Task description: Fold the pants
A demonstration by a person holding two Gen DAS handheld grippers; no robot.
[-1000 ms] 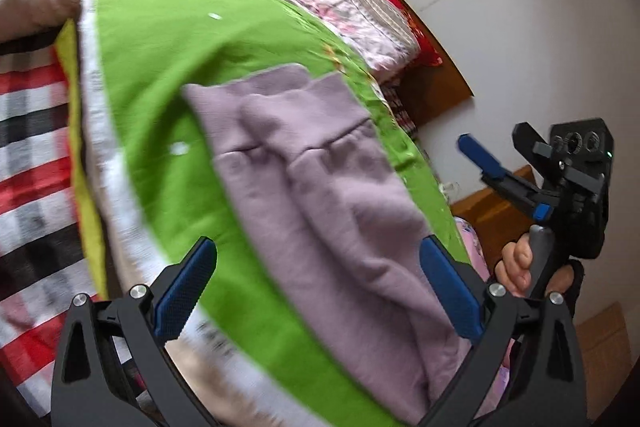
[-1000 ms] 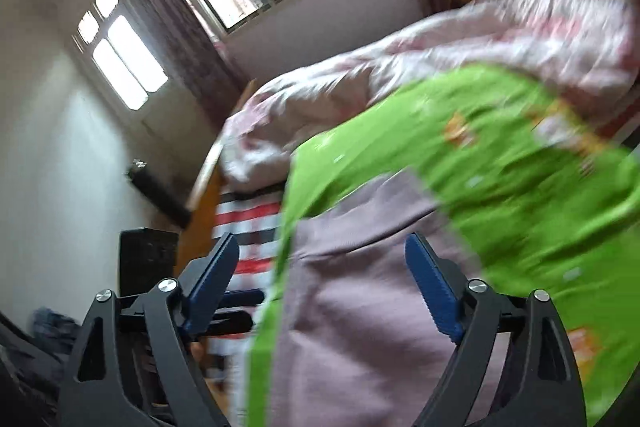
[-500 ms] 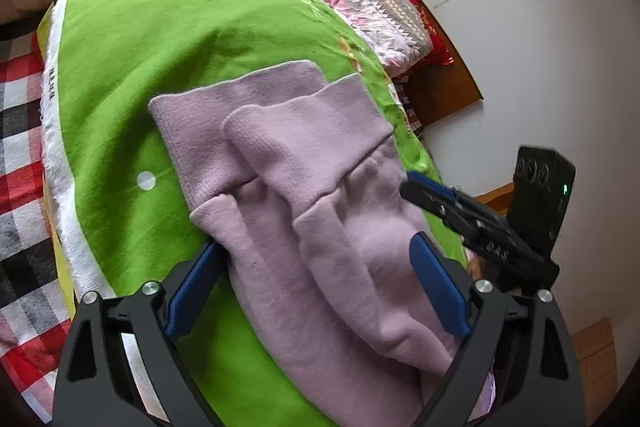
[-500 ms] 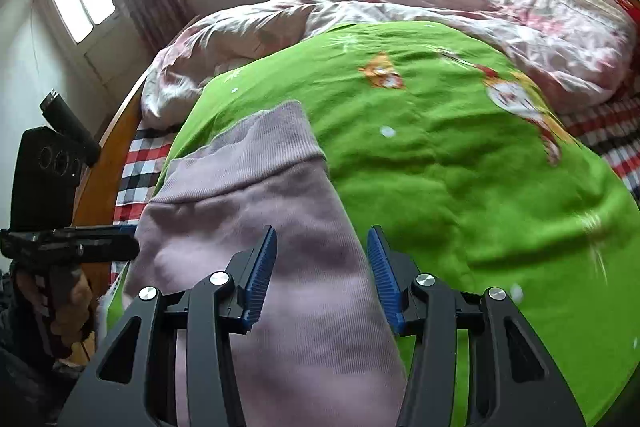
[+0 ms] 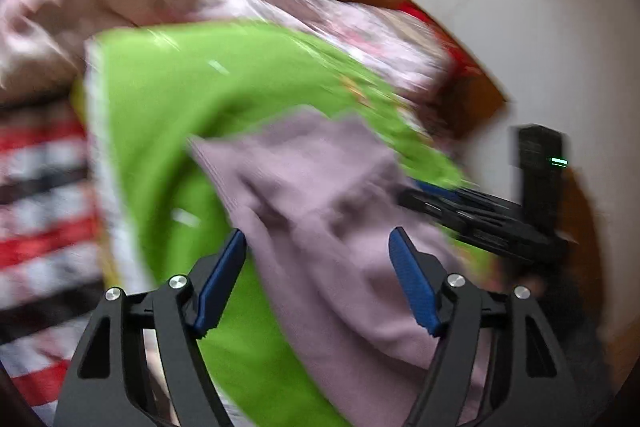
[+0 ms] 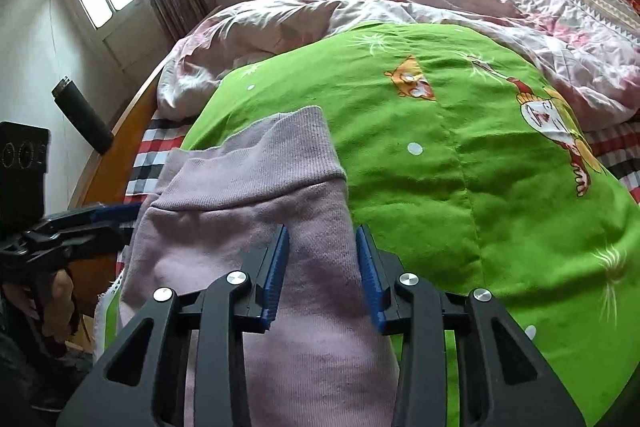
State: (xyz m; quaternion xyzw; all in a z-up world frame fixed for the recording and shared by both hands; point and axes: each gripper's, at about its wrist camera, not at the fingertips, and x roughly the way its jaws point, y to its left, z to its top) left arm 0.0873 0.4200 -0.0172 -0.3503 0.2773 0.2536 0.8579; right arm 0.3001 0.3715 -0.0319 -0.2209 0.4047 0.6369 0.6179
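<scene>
Lilac pants (image 6: 248, 179) lie folded lengthwise on a green cartoon blanket (image 6: 440, 147), ribbed waistband at the far end. My right gripper (image 6: 322, 239) sits low on their right edge. Its jaws are closing, a ridge of the fabric fills the gap, and both pads touch it. In the blurred left wrist view the pants (image 5: 320, 187) run between the jaws of my left gripper (image 5: 318, 239). These jaws are closing too, but the pads still stand apart from the cloth's bulk. Each view shows the other gripper from the side: the left (image 6: 120, 223) and the right (image 5: 424, 197).
A crumpled pink quilt (image 6: 400, 3) is heaped behind the blanket. A red, white and black checked sheet (image 6: 152, 163) shows at the bed's left, beside the wooden bed frame (image 6: 120, 147). A black cylinder (image 6: 82, 115) stands past the frame. A person's hand (image 6: 60, 291) holds the left gripper.
My right gripper came down onto the pants' right edge and its jaws narrowed around the fabric. The left gripper's jaws narrowed around the pants, and its view tipped upward and blurred.
</scene>
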